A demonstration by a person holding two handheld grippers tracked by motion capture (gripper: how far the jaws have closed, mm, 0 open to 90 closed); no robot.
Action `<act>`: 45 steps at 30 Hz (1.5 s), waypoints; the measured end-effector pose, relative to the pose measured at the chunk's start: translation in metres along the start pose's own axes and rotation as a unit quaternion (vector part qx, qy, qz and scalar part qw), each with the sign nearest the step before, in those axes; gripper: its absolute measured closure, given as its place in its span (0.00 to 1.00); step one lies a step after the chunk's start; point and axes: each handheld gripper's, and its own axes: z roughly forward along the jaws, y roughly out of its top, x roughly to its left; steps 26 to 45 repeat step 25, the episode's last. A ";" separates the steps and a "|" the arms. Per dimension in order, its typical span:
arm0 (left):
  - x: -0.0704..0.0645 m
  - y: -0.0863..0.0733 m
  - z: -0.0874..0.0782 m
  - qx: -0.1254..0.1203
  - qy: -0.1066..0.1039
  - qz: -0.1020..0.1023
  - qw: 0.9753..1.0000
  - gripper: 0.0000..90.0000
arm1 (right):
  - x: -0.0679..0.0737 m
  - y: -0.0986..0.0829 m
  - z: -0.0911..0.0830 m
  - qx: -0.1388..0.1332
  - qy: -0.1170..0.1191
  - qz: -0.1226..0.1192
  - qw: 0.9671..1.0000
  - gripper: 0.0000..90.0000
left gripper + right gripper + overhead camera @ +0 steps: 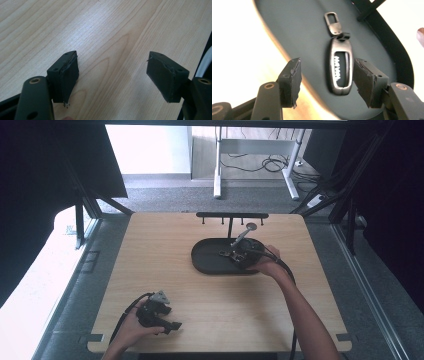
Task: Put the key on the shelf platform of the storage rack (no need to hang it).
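Right gripper (325, 82) jaws apart over key fob (340, 68)

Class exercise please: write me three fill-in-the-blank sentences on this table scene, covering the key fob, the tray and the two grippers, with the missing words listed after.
1. The key fob lies flat in the black ____.
2. The right gripper has its jaws ____, one on each side of the fob.
3. The left gripper is open over the bare wooden ____.

Missing words: tray; open; table
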 end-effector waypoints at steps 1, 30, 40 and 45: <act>0.000 0.000 0.000 -0.001 0.000 0.000 1.000 0.29 | 0.003 -0.004 -0.004 -0.005 0.002 0.000 1.000 0.45; 0.005 -0.002 -0.004 -0.005 0.005 -0.009 1.000 0.29 | 0.051 -0.109 -0.033 -0.123 0.027 0.096 0.987 0.41; 0.005 -0.002 -0.004 -0.005 0.005 -0.009 1.000 0.29 | 0.051 -0.109 -0.033 -0.123 0.027 0.096 0.987 0.41; 0.005 -0.002 -0.004 -0.005 0.005 -0.009 1.000 0.29 | 0.051 -0.109 -0.033 -0.123 0.027 0.096 0.987 0.41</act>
